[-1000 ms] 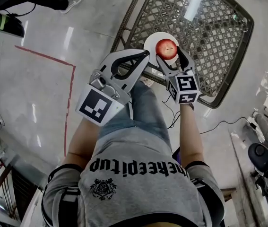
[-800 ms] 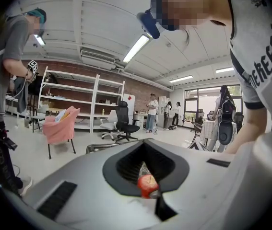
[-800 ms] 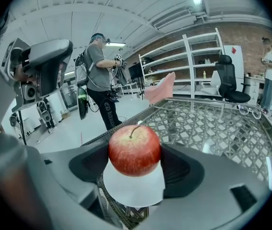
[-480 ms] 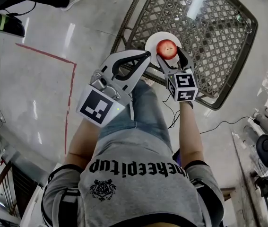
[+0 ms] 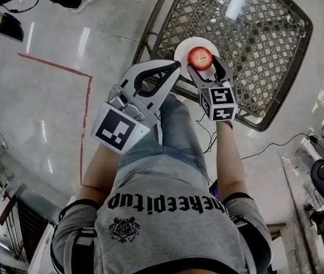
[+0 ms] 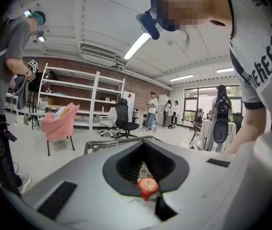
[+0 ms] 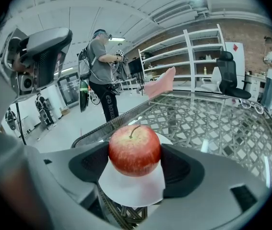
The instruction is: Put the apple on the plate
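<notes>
The right gripper point(image 5: 204, 67) has its jaws parted about as wide as the apple point(image 7: 134, 151) and closed on it, one dark pad pressing each side of the fruit. The apple is red with yellowish flecks and sits upright, its stem pointing up. It is directly over the white plate point(image 7: 133, 191), which shows below and around it in the right gripper view. It cannot be told whether the underside of the apple touches the plate.

The plate lies near the close edge of a lattice-topped table point(image 5: 259, 44), towards its left corner as the head view shows it. The gripper's marker cube point(image 5: 219, 103) is on the near side of the apple.

The left gripper point(image 5: 174, 68) is just left of the right one, over the near edge of the table. Its jaws meet at the tips, leaving only the hollow between the curved pads, and nothing is caught there. In the left gripper view the apple appears small through that hollow, beyond the jaws and not touching them. The left gripper's marker cube point(image 5: 116, 128) lies over the person's leg.
</notes>
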Demonstrator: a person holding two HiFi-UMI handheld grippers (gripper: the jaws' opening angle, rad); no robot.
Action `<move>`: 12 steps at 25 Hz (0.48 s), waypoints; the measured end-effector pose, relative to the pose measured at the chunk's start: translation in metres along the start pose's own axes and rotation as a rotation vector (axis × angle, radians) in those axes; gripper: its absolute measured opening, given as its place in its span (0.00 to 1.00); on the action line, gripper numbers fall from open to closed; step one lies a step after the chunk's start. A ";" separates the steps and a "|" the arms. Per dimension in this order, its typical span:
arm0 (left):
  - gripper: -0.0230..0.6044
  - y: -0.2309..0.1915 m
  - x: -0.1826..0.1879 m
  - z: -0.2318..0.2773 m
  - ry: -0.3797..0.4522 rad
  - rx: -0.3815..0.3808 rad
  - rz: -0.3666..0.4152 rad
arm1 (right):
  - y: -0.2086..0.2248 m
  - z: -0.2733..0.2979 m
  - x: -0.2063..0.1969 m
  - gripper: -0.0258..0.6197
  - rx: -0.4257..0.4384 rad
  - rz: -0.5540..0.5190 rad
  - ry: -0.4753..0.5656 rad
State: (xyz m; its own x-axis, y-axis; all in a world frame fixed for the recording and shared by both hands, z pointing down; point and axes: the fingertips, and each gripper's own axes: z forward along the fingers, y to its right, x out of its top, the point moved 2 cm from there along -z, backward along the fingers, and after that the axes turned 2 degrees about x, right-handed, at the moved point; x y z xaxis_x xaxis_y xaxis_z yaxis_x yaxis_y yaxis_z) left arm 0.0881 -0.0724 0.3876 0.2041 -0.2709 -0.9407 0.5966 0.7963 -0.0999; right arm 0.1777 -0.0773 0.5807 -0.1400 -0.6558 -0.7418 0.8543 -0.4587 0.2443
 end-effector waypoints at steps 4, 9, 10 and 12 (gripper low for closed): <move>0.07 -0.001 -0.004 0.001 -0.010 -0.001 -0.011 | 0.001 0.001 -0.002 0.61 0.005 0.009 0.006; 0.07 -0.002 -0.002 0.000 -0.006 -0.004 -0.003 | -0.002 0.001 -0.002 0.61 -0.015 -0.025 -0.002; 0.07 -0.002 -0.002 0.000 -0.005 -0.005 -0.003 | -0.003 0.001 -0.002 0.61 -0.017 -0.030 -0.005; 0.07 -0.002 -0.002 0.000 -0.007 -0.005 -0.010 | -0.004 0.001 -0.002 0.61 -0.013 -0.028 -0.012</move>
State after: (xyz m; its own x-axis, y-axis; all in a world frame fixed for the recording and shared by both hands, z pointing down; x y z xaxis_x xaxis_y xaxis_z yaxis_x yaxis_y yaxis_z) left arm 0.0863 -0.0732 0.3898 0.2037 -0.2828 -0.9373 0.5948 0.7962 -0.1110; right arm 0.1740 -0.0753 0.5818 -0.1699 -0.6497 -0.7409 0.8562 -0.4696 0.2154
